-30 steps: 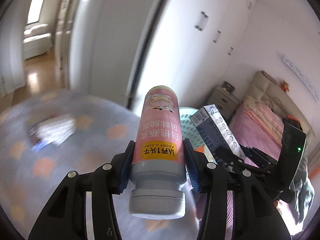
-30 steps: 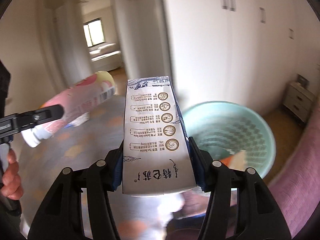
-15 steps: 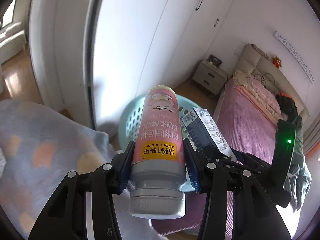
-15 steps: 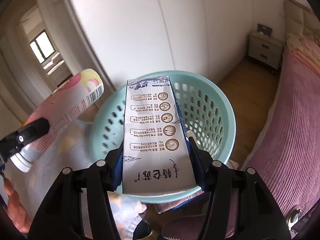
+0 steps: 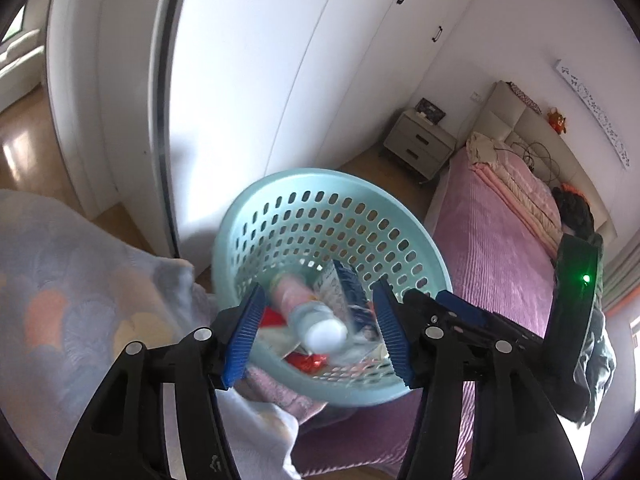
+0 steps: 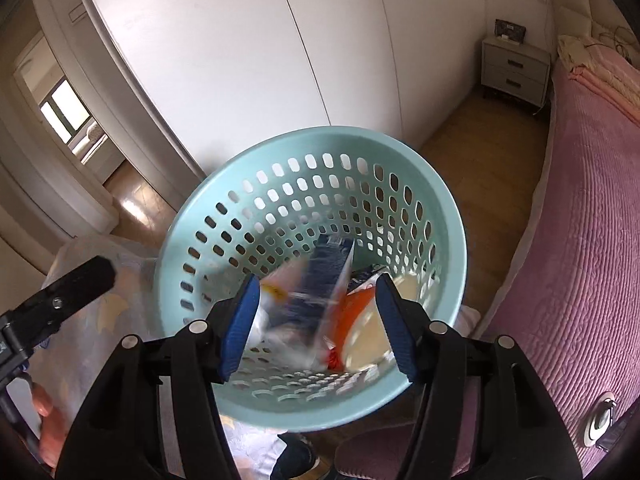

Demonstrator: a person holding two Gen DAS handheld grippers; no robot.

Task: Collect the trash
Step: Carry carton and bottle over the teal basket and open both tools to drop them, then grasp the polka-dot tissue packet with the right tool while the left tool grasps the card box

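Left wrist view, left hand-held gripper (image 5: pixel 316 334): jaws spread wide, gripping nothing, poised over the basket (image 5: pixel 256 216).
Left wrist view, pink bottle (image 5: pixel 304 308): blurred, inside the mint perforated basket, white cap end toward the camera, beside the blue-and-white carton (image 5: pixel 346 286) (apparently mid-drop).
Left wrist view, surroundings: patterned blanket (image 5: pixel 72 296) to the left, pink bed (image 5: pixel 500 248) to the right, nightstand (image 5: pixel 420 142) beyond.
Right wrist view, right hand-held gripper (image 6: pixel 316 330): jaws apart, empty, above the same basket (image 6: pixel 448 216).
Right wrist view, carton (image 6: pixel 326 272): smeared by motion, down among an orange wrapper (image 6: pixel 352 312) and other scraps in the basket bottom.
Step in hand: likely the release of both items into the basket.
Next move: probably a lift clear of the rim, then a turn back toward the blanket side for more litter (none visible here).
Writing: nothing legible, labels too blurred.
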